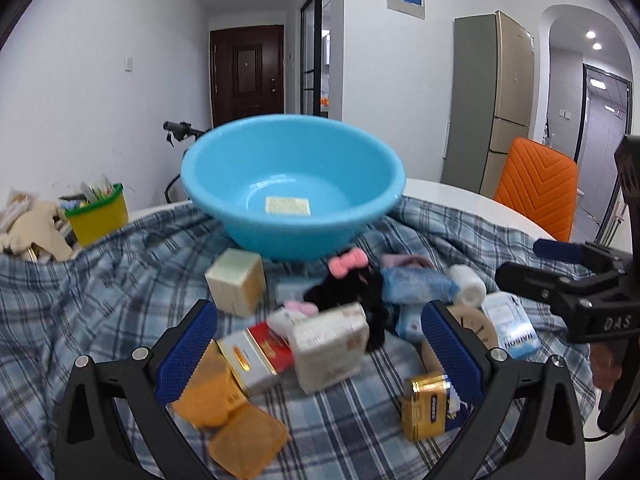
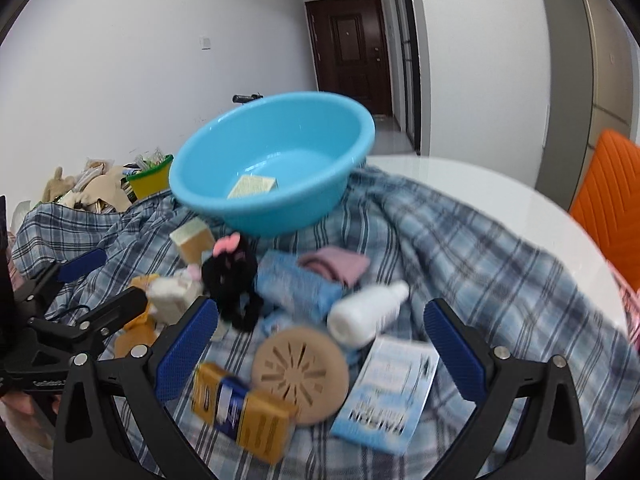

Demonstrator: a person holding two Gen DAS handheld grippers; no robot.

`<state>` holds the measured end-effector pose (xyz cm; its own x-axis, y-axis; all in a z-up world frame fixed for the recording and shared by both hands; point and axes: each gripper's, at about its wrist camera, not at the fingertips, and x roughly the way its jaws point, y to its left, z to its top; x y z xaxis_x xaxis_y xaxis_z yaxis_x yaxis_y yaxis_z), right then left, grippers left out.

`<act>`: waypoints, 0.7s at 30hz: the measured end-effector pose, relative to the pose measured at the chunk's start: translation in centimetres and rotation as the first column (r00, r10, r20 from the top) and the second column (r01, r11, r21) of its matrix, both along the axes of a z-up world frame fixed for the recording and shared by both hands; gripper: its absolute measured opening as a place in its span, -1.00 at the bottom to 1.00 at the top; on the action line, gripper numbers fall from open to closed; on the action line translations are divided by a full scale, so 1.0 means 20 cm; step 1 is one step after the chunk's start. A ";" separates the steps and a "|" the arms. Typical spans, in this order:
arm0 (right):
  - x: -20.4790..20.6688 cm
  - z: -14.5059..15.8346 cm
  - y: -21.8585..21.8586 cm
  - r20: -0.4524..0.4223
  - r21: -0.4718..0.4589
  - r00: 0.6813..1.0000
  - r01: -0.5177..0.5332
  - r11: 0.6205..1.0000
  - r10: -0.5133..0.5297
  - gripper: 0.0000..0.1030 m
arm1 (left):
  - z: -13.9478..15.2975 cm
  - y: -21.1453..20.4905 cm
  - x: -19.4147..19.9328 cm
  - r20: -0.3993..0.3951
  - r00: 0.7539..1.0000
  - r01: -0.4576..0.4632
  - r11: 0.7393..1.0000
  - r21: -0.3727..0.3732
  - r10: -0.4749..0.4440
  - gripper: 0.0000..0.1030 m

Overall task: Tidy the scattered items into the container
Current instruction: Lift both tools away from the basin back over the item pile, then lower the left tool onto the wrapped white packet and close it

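A light blue basin (image 1: pixel 292 184) stands on a plaid cloth (image 1: pixel 100 292), with a pale flat packet (image 1: pixel 287 205) inside; it also shows in the right wrist view (image 2: pixel 276 160). Scattered before it lie a cream box (image 1: pixel 236 280), a black plush with pink bow (image 1: pixel 352 284), a white box (image 1: pixel 328 348), a red and white carton (image 1: pixel 256 354), orange packets (image 1: pixel 228 420) and a gold box (image 1: pixel 426 406). My left gripper (image 1: pixel 320 356) is open above the white box. My right gripper (image 2: pixel 320 356) is open above a tan round disc (image 2: pixel 300 372), a white bottle (image 2: pixel 368 312) and a blue-white packet (image 2: pixel 390 396).
A yellow and green bin (image 1: pixel 98 212) and beige plush toys (image 1: pixel 28 228) sit at the far left. An orange chair (image 1: pixel 536 188) stands at the right beside the white table edge (image 2: pixel 500 200). Blue wipe packs (image 2: pixel 296 284) and pink cloth (image 2: pixel 340 264) lie mid-pile.
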<state>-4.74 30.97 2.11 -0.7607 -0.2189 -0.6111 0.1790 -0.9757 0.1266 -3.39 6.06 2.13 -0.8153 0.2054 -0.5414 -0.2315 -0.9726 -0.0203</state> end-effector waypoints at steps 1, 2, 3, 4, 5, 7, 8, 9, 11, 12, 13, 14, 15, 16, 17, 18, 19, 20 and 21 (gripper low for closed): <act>0.02 -0.01 0.00 0.003 0.001 1.000 0.001 1.000 -0.001 0.99 | -0.02 0.01 0.01 0.008 1.000 0.003 1.000 -0.002 -0.003 1.00; 0.03 -0.03 -0.01 0.005 0.006 1.000 0.003 1.000 -0.003 0.99 | -0.03 0.01 0.02 0.015 1.000 0.006 1.000 -0.002 -0.006 1.00; 0.04 -0.05 -0.01 0.008 0.014 1.000 0.007 1.000 -0.007 0.99 | -0.05 0.02 0.02 0.021 1.000 0.006 1.000 -0.003 -0.006 1.00; 0.05 -0.07 -0.01 0.011 0.019 1.000 0.009 1.000 -0.009 0.99 | -0.06 0.02 0.03 0.027 1.000 0.004 1.000 -0.003 -0.004 1.00; 0.06 -0.08 -0.01 0.016 0.021 1.000 0.011 1.000 -0.011 0.99 | -0.08 0.02 0.04 0.033 0.999 0.001 1.000 0.002 -0.001 1.00; 0.07 -0.11 -0.01 0.024 0.025 0.999 0.022 0.999 -0.022 0.99 | -0.11 0.00 0.05 0.048 0.999 -0.008 1.000 0.027 0.007 1.00; 0.08 -0.13 0.00 0.026 0.028 0.999 0.030 0.999 -0.031 0.99 | -0.12 0.00 0.04 0.059 0.998 -0.010 0.999 0.035 0.008 1.00; 0.08 -0.14 0.00 0.032 0.024 0.999 0.033 0.999 -0.034 0.99 | -0.14 -0.01 0.04 0.070 0.997 -0.013 0.999 0.037 0.010 1.00; 0.09 -0.17 0.02 0.052 0.008 0.998 0.037 0.999 -0.038 0.99 | -0.17 -0.01 0.04 0.084 0.996 -0.020 0.999 0.030 0.017 1.00; 0.09 -0.19 0.03 0.058 0.005 0.997 0.042 0.999 -0.042 0.99 | -0.18 -0.01 0.04 0.089 0.996 -0.020 0.999 0.027 0.018 1.00; 0.09 -0.20 0.03 0.062 0.005 0.997 0.045 0.999 -0.045 0.99 | -0.19 -0.01 0.04 0.093 0.996 -0.020 0.999 0.025 0.018 1.00; 0.09 -0.20 0.04 0.064 0.005 0.997 0.046 0.999 -0.046 0.99 | -0.19 -0.01 0.04 0.095 0.995 -0.019 1.000 0.023 0.017 1.00; 0.09 -0.21 0.04 0.067 0.006 0.997 0.047 0.999 -0.048 0.99 | -0.19 0.00 0.03 0.095 0.995 -0.018 1.000 0.021 0.016 1.00; 0.09 -0.21 0.05 0.069 0.005 0.996 0.049 0.999 -0.049 0.99 | -0.19 0.00 0.03 0.095 0.995 -0.018 1.000 0.019 0.016 1.00; 0.10 -0.22 0.05 0.071 0.003 0.996 0.050 0.999 -0.050 0.99 | -0.19 0.00 0.03 0.094 0.995 -0.019 1.000 0.018 0.018 1.00; 0.10 -0.22 0.05 0.073 0.001 0.996 0.051 0.999 -0.051 0.99 | -0.19 0.01 0.02 0.095 0.995 -0.020 1.000 0.017 0.019 1.00; 0.10 -0.22 0.06 0.072 0.000 0.996 0.051 0.999 -0.051 0.99 | -0.19 0.01 0.01 0.097 0.995 -0.022 1.000 0.015 0.020 1.00; 0.10 -0.22 0.06 0.072 0.003 0.996 0.052 0.999 -0.052 0.99 | -0.19 0.01 0.00 0.099 0.995 -0.025 1.000 0.013 0.024 1.00; 0.10 -0.22 0.06 0.070 0.006 0.996 0.052 0.999 -0.053 0.99 | -0.19 0.01 -0.01 0.101 0.995 -0.029 1.000 0.011 0.028 1.00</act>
